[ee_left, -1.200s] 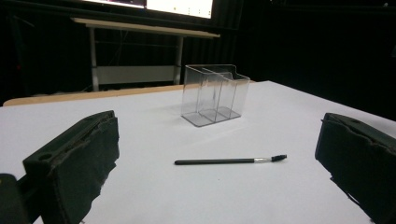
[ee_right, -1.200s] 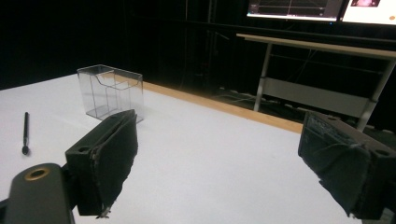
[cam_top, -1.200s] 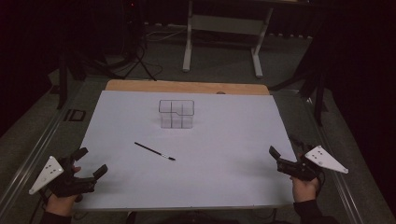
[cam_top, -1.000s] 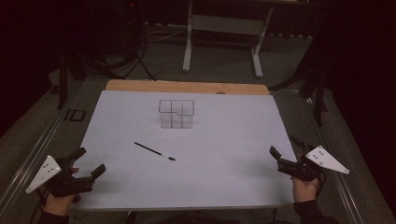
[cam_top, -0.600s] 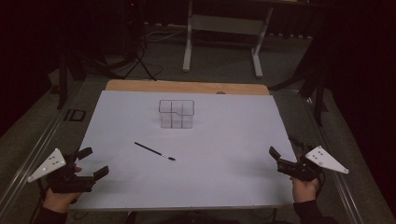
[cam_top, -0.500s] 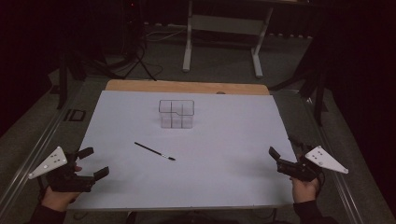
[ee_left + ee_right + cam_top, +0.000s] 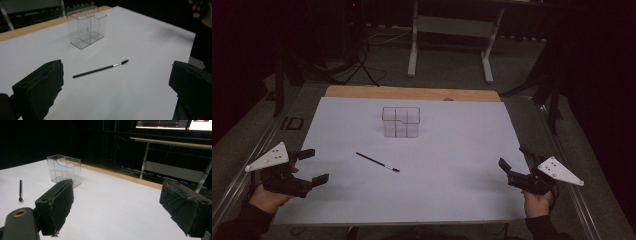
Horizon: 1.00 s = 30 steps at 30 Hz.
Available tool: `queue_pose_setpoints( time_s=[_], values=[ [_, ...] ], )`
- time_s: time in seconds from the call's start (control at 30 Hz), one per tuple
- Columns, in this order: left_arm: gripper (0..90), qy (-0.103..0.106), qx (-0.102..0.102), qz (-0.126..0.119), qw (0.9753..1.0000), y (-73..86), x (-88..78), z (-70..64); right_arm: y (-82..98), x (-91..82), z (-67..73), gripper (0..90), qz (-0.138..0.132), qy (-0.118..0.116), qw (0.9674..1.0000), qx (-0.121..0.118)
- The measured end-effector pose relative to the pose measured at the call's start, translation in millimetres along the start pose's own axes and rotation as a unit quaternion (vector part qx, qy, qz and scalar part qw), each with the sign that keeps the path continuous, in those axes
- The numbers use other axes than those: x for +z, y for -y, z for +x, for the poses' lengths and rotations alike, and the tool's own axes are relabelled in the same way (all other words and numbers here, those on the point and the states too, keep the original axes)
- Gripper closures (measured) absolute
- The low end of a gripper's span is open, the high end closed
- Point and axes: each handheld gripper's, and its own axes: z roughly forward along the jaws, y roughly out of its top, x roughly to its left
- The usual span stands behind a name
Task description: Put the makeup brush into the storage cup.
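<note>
While the right gripper (image 7: 515,168) stays open and empty, the open, empty left gripper (image 7: 313,166) has edged forward.

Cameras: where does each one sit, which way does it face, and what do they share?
High view: above the person's side, looking forward and down; both hands, left gripper, right gripper.
Left gripper view: low at the table's left, facing brush and organizer; own open fingers.
Right gripper view: low at right, facing the organizer; own open fingers.
Shared: brush, organizer, white sheet.

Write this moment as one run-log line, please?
left gripper: open, empty | right gripper: open, empty | brush: flat on white sheet | clear organizer: upright, empty
</note>
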Motion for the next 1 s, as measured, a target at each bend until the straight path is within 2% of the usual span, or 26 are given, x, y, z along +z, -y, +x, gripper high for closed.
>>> queue_pose_setpoints(
  time_s=[0.13,0.27,0.47,0.57,0.67,0.83,0.87,1.0],
  values=[
    [0.0,0.014,0.007,0.030,0.9994,-6.2,3.9,2.5,0.1,0.0,0.3,11.7,0.001,0.000,1.0000,0.000],
    [0.0,0.016,0.017,0.060,0.9979,-9.9,8.5,5.4,0.3,0.0,0.4,11.6,0.002,0.000,1.0000,0.000],
    [0.0,0.023,0.036,0.107,0.9933,-17.8,16.1,8.8,0.9,1.0,0.8,11.7,0.005,-0.001,1.0000,0.000],
    [0.0,0.030,0.044,0.120,0.9913,-21.2,19.5,9.1,1.0,1.2,1.0,11.7,0.005,0.000,1.0000,0.000],
    [0.0,0.035,0.057,0.143,0.9874,-24.4,26.1,7.7,1.2,1.6,1.0,11.6,0.007,-0.001,1.0000,0.000],
    [0.0,0.044,0.083,0.186,0.9781,-29.6,39.0,5.0,1.2,1.8,1.3,11.7,0.008,-0.001,1.0000,-0.002],
    [0.0,0.042,0.091,0.195,0.9756,-31.1,42.1,4.1,1.1,1.8,1.3,11.7,0.007,-0.002,1.0000,-0.002],
    [0.0,0.053,0.101,0.217,0.9695,-35.9,50.2,1.8,1.5,1.7,1.0,11.7,0.009,-0.002,1.0000,-0.001]
  ],
)
